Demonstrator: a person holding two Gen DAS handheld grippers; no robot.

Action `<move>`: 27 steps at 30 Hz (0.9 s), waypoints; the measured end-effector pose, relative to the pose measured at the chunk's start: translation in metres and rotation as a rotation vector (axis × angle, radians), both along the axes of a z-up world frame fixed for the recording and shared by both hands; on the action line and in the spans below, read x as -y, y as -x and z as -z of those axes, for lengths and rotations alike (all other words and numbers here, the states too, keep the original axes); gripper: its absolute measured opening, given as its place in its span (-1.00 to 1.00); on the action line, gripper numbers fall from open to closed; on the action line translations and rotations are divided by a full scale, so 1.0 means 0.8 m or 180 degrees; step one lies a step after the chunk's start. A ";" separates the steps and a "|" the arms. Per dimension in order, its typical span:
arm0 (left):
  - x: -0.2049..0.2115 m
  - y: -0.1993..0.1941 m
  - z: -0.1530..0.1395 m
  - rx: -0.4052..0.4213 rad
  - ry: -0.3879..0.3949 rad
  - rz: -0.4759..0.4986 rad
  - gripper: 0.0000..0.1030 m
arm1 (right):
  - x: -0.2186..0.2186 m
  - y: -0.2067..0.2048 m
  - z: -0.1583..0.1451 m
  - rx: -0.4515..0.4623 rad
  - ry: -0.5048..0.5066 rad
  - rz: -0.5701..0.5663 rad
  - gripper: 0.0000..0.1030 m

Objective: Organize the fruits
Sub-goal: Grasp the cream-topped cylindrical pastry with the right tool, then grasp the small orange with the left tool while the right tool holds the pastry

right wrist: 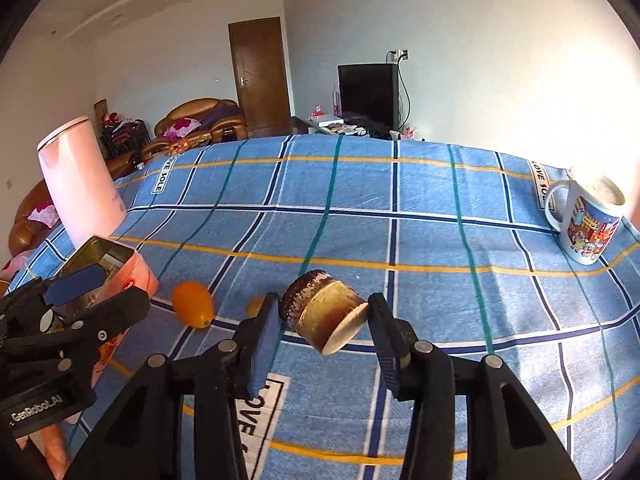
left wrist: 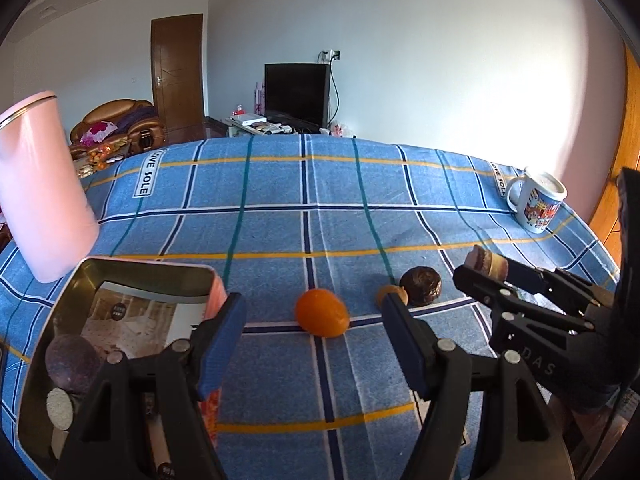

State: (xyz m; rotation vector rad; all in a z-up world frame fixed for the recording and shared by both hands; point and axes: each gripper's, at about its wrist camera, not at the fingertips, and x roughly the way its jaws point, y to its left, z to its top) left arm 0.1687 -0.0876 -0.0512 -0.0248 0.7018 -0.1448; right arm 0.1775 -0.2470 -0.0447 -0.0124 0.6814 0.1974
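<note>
Two handheld black plastic grippers: the left gripper [left wrist: 312, 344] carries blue pads [left wrist: 222, 344] on its fingers, silver rivets at the linkage pivots and white "GenRobot.AI" lettering on its body; the right gripper [right wrist: 324, 340] matches, with ridged blue-faced fingers [right wrist: 266, 344] and "DAS" embossed.
</note>
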 end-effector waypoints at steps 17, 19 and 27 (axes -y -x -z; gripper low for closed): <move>0.026 -0.057 0.051 -0.0556 0.0013 0.0188 0.21 | 0.004 0.009 -0.001 0.0250 -0.0062 -0.0140 -0.10; 0.025 -0.062 0.055 -0.0625 0.0064 0.0205 0.02 | 0.003 0.010 -0.001 0.0257 -0.0064 -0.0155 -0.10; 0.021 -0.059 0.053 -0.0602 0.0070 0.0194 -0.29 | 0.009 0.010 -0.002 0.0281 -0.0171 -0.0192 -0.10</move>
